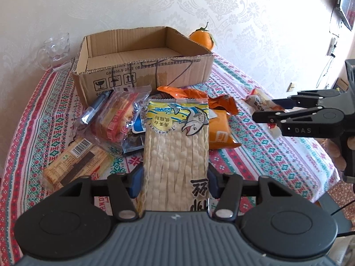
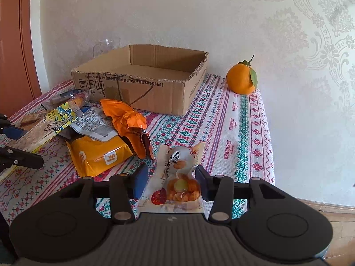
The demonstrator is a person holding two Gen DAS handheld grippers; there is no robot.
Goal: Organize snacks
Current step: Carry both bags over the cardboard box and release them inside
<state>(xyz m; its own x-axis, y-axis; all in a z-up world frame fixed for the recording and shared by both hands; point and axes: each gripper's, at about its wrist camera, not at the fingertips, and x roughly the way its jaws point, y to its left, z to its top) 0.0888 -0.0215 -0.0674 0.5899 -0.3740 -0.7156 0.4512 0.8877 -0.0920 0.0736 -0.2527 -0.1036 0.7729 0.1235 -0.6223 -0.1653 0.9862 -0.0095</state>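
Now the fish pack, a long clear packet of pale strips with a yellow fish label, sits between the pads of the left gripper, which are pressed against its two long edges. Its far end points toward the box, an open brown carton standing at the back of the table. The right gripper is clamped on the bun pack, a small white wrapper with orange-brown rolls showing through its window, which lies well in front of the box's right corner.

Just in front of the box lies the heap of other snacks. An orange bag, crumpled, touches the box's front wall or nearly so. A yellow pack lies nearer the cameras, under a white printed wrapper. Left of those, in front of the box's left corner, are a red-and-yellow packet and a small silver tube-shaped packet; a brown bar with a barcode lies nearest the left gripper.

Left of the box stands a glass mug. Right of the box, against the wall, sits an orange with a leaf and stem.
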